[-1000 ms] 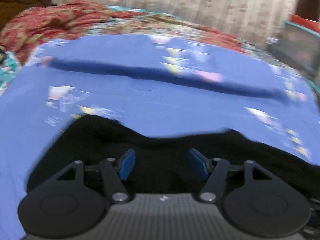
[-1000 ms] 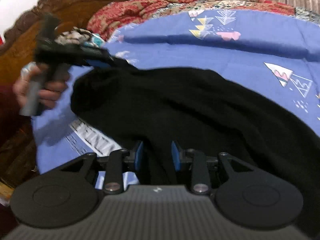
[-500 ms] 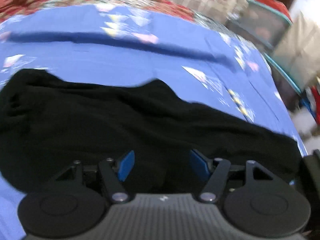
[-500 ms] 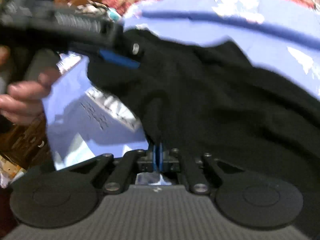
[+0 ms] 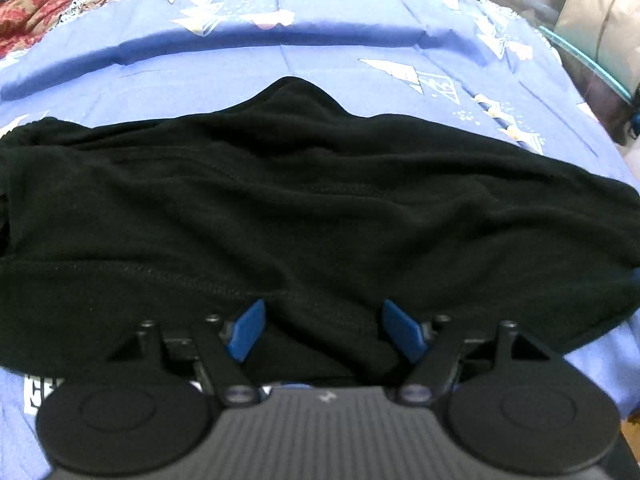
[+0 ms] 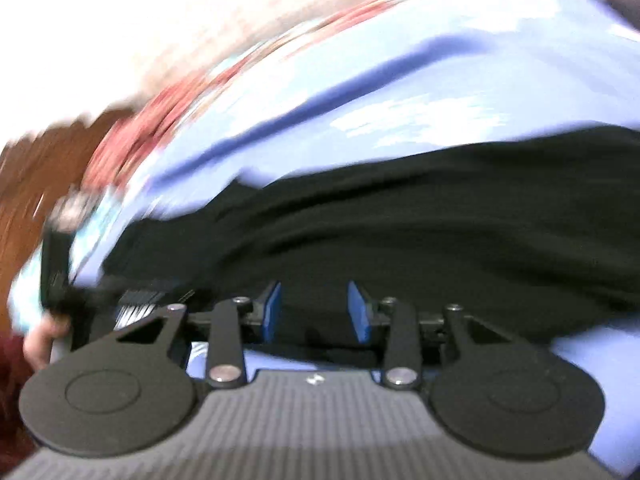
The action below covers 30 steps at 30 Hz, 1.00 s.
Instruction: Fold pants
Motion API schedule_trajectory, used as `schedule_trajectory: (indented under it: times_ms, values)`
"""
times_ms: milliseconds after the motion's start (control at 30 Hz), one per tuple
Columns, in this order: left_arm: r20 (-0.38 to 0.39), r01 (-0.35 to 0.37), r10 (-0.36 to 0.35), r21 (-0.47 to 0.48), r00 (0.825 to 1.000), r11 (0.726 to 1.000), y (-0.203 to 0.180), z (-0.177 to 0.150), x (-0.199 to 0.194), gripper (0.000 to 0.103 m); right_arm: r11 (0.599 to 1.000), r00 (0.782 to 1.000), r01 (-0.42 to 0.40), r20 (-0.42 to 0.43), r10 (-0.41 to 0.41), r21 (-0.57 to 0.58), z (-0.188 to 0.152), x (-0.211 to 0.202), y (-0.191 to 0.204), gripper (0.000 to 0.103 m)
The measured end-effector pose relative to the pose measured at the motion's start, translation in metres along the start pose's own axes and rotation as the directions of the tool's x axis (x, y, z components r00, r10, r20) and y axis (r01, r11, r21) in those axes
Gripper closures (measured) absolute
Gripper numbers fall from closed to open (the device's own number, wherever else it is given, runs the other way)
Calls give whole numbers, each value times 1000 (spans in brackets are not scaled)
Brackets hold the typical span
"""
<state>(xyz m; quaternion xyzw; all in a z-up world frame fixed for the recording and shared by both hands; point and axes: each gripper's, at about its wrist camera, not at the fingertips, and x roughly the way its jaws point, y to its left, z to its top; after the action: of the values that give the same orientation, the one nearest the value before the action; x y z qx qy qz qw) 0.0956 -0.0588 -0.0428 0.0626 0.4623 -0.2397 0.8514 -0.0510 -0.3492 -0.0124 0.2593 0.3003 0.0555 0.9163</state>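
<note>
Black pants spread on blue bedsheet. Left gripper jaws apart, just widened, fabric between, unpressed. Right gripper jaws apart, just reopened, gripping nothing.

No readable text anywhere; white block lettering on bedsheet, mostly hidden under pants, illegible.

Home bedroom: bed with patterned blue sheet
</note>
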Motion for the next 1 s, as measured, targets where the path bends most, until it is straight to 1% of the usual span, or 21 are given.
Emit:
schedule_trajectory:
  times_ms: [67, 167, 200, 267, 333, 367, 433, 467, 533, 600, 633, 667, 700, 733, 767, 800, 833, 867, 900, 933, 1000]
  values:
    - [-8, -26, 26, 11, 1000, 1000, -7, 2, 2, 34, 989, 992, 73, 92, -85, 125, -7, -33, -34, 63]
    - [-29, -65, 65, 0, 998, 998, -11, 3, 2, 32, 947, 959, 149, 191, -208, 284, -14, -72, -81, 63]
    - [-38, -78, 77, -10, 996, 997, -14, 5, 2, 32, 937, 944, 176, 217, -247, 302, -13, -81, -91, 63]
    - [-56, -101, 100, -29, 993, 994, -16, 5, -2, 32, 930, 917, 215, 265, -296, 297, -7, -94, -104, 62]
    - [-74, -120, 116, -51, 990, 992, -20, 7, -6, 32, 931, 898, 223, 310, -311, 288, 6, -100, -118, 62]
    - [-82, -128, 123, -64, 989, 990, -23, 8, -9, 32, 933, 894, 211, 328, -304, 291, 13, -100, -126, 62]
    - [-85, -152, 146, -82, 986, 985, -31, 9, -17, 32, 936, 899, 167, 342, -273, 310, 25, -95, -147, 62]
    - [-79, -161, 154, -87, 985, 983, -37, 9, -20, 32, 936, 907, 143, 335, -254, 322, 32, -89, -157, 62]
    - [-62, -145, 140, -93, 988, 985, -49, 11, -29, 32, 930, 928, 107, 301, -221, 352, 37, -82, -179, 62]
    - [-35, -118, 116, -68, 993, 991, -69, 14, -37, 32, 925, 958, 78, 229, -173, 371, 38, -62, -189, 62]
    - [-22, -103, 102, -48, 994, 993, -80, 16, -40, 32, 923, 969, 80, 189, -160, 376, 39, -54, -182, 65]
    - [-13, -79, 79, -31, 997, 996, -90, 19, -43, 32, 927, 972, 78, 179, -152, 367, 38, -51, -173, 69]
    - [-7, -49, 49, -20, 999, 999, -100, 21, -45, 31, 949, 974, 43, 198, -109, 311, 35, -51, -152, 70]
    - [-5, -16, 16, -13, 1000, 1000, -109, 22, -46, 31, 974, 976, 3, 211, -53, 227, 32, -51, -132, 69]
    - [-8, 18, -18, -11, 1000, 1000, -117, 24, -45, 30, 992, 979, -25, 202, 0, 123, 27, -49, -108, 69]
    - [-16, 56, -57, -13, 998, 998, -125, 25, -43, 30, 999, 983, -45, 179, 41, 16, 20, -47, -85, 69]
    - [-29, 89, -89, -16, 996, 996, -131, 25, -40, 30, 996, 985, -65, 156, 73, -56, 12, -45, -68, 69]
    - [-49, 122, -123, -23, 991, 992, -137, 26, -35, 30, 991, 986, -95, 127, 107, -96, 5, -42, -57, 69]
    - [-70, 148, -150, -30, 986, 988, -144, 25, -30, 30, 986, 986, -124, 100, 135, -110, -2, -40, -51, 69]
    - [-90, 169, -171, -38, 981, 985, -149, 24, -25, 30, 985, 986, -131, 85, 140, -109, -5, -38, -49, 69]
    - [-120, 205, -209, -47, 970, 978, -160, 24, -16, 30, 990, 989, -117, 78, 123, -84, -7, -39, -55, 68]
